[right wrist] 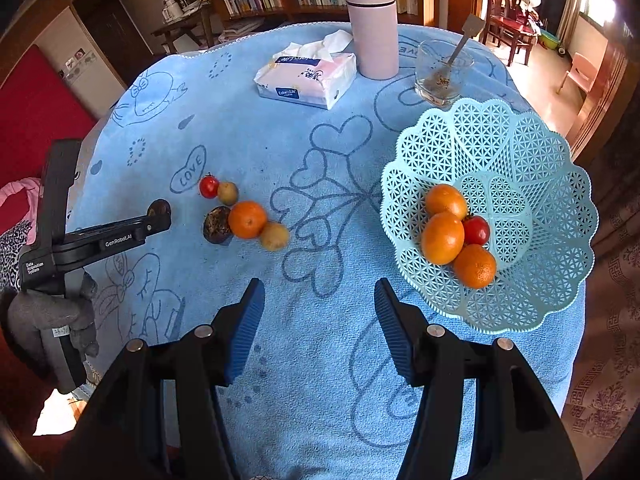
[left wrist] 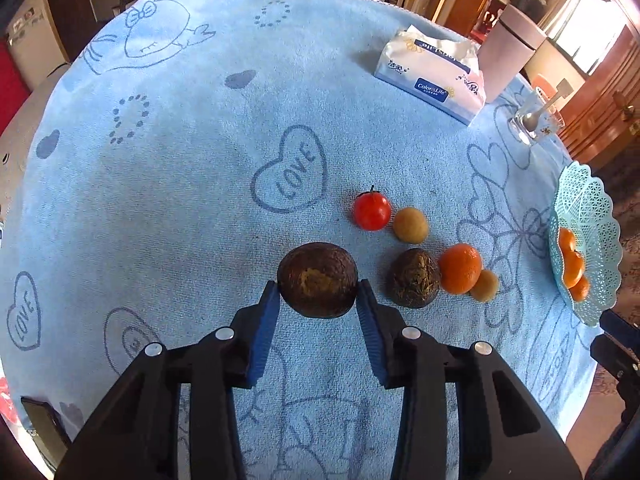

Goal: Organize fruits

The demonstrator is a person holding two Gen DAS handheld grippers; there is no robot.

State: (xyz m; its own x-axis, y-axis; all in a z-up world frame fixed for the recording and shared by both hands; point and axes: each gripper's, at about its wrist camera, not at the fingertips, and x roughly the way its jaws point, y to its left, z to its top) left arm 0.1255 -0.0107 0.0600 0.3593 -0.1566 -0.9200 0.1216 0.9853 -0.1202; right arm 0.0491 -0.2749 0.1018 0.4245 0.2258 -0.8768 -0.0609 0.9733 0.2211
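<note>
A: Left wrist view first. What has the left tool (left wrist: 319, 290) got?

B: A dark brown, rough-skinned fruit (left wrist: 317, 279) sits between its blue pads, and both pads press its sides. The fruit lies on the blue towel (left wrist: 180, 184) that covers the counter.

A: And the loose fruit near it?

B: Just to its right lies a second dark brown fruit (left wrist: 415, 277), touching an orange (left wrist: 460, 268). A small tan fruit (left wrist: 485, 285) leans on the orange's far side. Beyond those, a red tomato (left wrist: 371, 211) sits just beside another tan fruit (left wrist: 411, 225).

A: Where is the basket?

B: The pale blue lattice basket (left wrist: 596, 216) stands at the right edge of that view, well apart from the loose fruit, with oranges inside.

A: Now the right wrist view.

B: The right tool (right wrist: 319, 294) hangs over bare towel, its pads spread apart with nothing between them. The basket (right wrist: 532, 152) is just to its right and holds three oranges (right wrist: 442, 237) and a small tomato (right wrist: 476, 230), all touching in a cluster.

A: Can you see the other hand from there?

B: Yes, a grey-gloved hand (right wrist: 52, 316) at the left grips the handle of the left tool, whose tip reaches the brown fruit.

A: Anything at the back of the counter?

B: A tissue pack (right wrist: 306, 76), a pink cylindrical flask (right wrist: 373, 28) and a glass (right wrist: 440, 74) with a spoon in it.
</note>
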